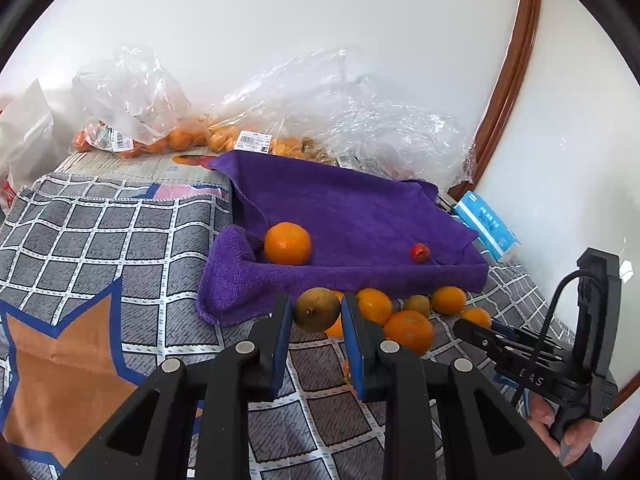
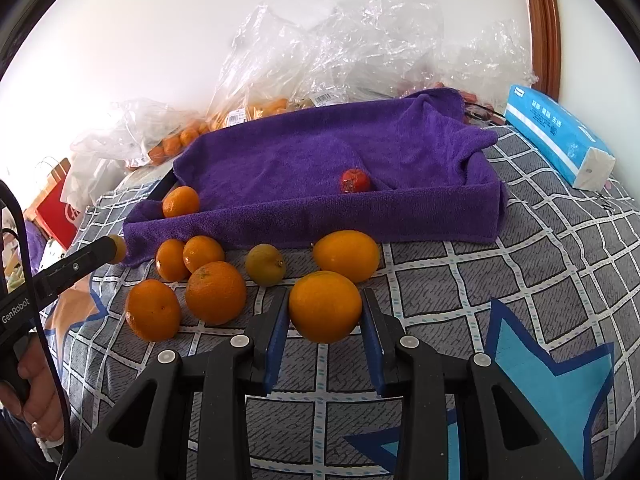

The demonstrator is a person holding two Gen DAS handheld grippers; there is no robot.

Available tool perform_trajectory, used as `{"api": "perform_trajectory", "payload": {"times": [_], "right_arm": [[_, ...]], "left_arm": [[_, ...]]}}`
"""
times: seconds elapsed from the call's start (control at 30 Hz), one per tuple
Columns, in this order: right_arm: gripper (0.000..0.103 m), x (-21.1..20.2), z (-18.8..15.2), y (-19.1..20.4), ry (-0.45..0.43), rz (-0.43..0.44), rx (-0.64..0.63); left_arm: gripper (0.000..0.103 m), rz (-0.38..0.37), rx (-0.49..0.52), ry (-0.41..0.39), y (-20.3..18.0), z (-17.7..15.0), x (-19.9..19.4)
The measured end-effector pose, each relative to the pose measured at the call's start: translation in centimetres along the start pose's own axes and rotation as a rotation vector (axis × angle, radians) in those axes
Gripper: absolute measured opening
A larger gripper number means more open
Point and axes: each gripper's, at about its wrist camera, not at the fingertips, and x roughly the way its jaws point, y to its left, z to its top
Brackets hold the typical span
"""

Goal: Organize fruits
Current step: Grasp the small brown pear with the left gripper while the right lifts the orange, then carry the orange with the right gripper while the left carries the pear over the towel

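Since the towel-lined tray [image 2: 440, 216] collects fruit, we clamp both grippers — left gripper [image 1: 316, 310] on the greenish fruit [image 1: 317, 309], right gripper [image 2: 325, 308] on an orange [image 2: 325, 306].

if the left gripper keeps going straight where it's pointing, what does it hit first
Most likely the near wall of the purple towel tray. The left gripper is already shut on a greenish fruit, so that fruit would meet it first. Depth is unclear.

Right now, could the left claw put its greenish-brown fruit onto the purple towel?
Probably yes. The left claw is shut on the greenish-brown round fruit, and the purple towel tray lies just ahead with only a low front edge to clear. Inside sit one orange mandarin and a small red fruit, leaving room.
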Motion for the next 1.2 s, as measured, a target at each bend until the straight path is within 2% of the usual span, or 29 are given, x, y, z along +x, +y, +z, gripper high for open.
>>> {"api": "perform_trajectory", "payload": {"times": [0.17,0.27,0.3,0.37,0.43,0.53,0.63,0.83,1.0,1.2], "right_arm": [[0.035,-0.2,0.2,-0.5,0.001,-0.038,0.034],[0.035,-0.8,0.6,-0.6,-0.003,-0.046,0.052],[0.035,-1.1,0.8,-0.5,-0.008,-0.048,0.052],[0.035,-1.7,1.8,0.2,-0.024,-0.065,0.032],[0.035,-2.3,2.9,0.9,-0.052,-0.060,0.011],[0.035,-2.9,4.7,2.2,-0.096,-0.028,-0.015],[0.035,-3.0,6.1,3.4,-0.131,-0.015,-0.033],[0.035,-2.5,8.1,4.9,-0.147,0.011,-0.025],[0.035,-1.4,9.4,5.0,-0.156,-0.013,-0.032],[0.035,0.0,10.8,3.5,-0.176,-0.029,-0.001]], "left_arm": [[0.024,0.000,-0.021,0.002,0.4,0.5,-0.4],[0.024,0.096,-0.014,-0.003,0.4,1.2,-1.2],[0.024,0.104,-0.023,-0.007,0.6,1.4,-1.6],[0.024,0.067,-0.072,-0.006,1.1,1.9,-2.5],[0.024,0.068,-0.097,-0.001,1.3,2.5,-3.0],[0.024,0.130,-0.095,-0.009,1.0,3.5,-3.6],[0.024,0.141,-0.100,-0.033,1.0,4.6,-3.9],[0.024,0.145,-0.116,-0.074,1.0,7.2,-2.8],[0.024,0.138,-0.125,-0.077,0.6,8.7,-0.4],[0.024,0.125,-0.125,-0.074,0.5,8.2,2.2]]}}
